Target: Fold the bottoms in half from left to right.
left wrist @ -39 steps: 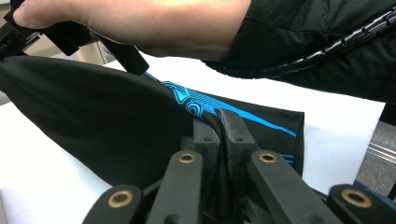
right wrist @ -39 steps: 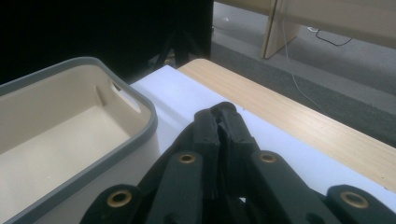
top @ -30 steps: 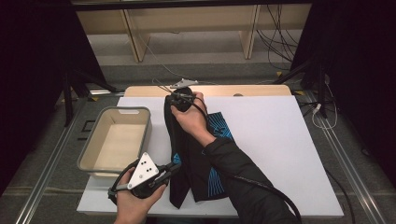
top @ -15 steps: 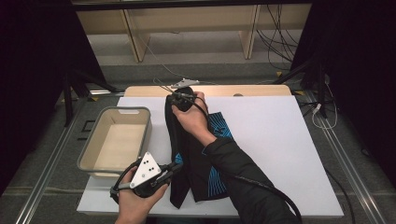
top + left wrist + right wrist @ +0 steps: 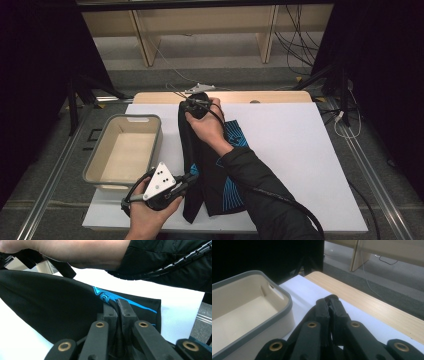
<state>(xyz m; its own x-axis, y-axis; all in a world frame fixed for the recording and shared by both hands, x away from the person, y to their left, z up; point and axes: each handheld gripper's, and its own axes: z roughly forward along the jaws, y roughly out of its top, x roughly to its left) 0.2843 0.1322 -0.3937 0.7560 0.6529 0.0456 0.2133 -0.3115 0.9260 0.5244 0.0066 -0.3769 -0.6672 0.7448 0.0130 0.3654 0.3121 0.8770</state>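
Between the two grippers stretches a black garment with blue line patterns, lying on the white table. Its far end is pinched by the right gripper, its near end by the left gripper. Left of both sits a beige bin.

You get one fixed overhead camera facing forward and down, two close jaw-mounted cameras; overhead and right-gripper views share the bin, lower left.
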